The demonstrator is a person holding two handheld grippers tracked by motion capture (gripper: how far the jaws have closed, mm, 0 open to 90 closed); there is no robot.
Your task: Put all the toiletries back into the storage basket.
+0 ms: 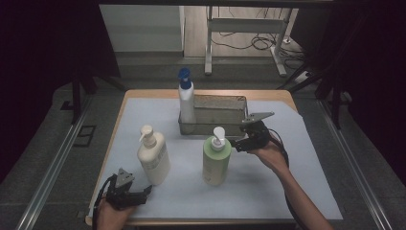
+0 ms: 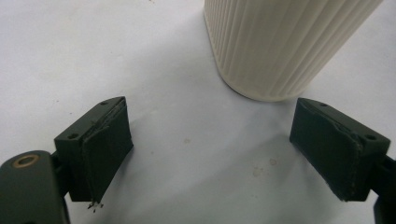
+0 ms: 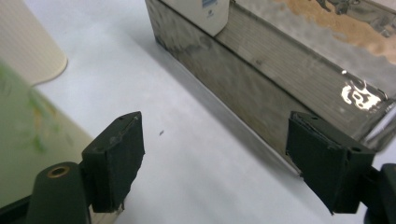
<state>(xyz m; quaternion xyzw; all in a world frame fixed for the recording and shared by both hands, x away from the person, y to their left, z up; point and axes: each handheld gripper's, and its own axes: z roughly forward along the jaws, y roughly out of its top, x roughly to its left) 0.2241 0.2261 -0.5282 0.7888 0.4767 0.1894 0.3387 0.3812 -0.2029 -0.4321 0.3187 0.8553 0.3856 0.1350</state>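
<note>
White paper covers the counter (image 1: 287,191), with dark curtains either side and cables on the floor beyond. From the high view, a metal tray (image 1: 225,109) sits near the far edge, a blue-capped bottle (image 1: 186,98) standing in its left end. A cream pump bottle (image 1: 153,155) stands toward the left edge, a green pump bottle (image 1: 216,158) mid-counter. The left claw (image 1: 143,191) rests at the near left corner; the right claw (image 1: 238,143) hovers just beside the green bottle, before the tray.

Left gripper view: claw (image 2: 212,154) released, the cream bottle's ribbed base (image 2: 275,42) just ahead, untouched.

Right gripper view: claw (image 3: 215,172) released, nothing between its jaws, green bottle (image 3: 32,140) alongside, tray wall (image 3: 261,88) opposite.
</note>
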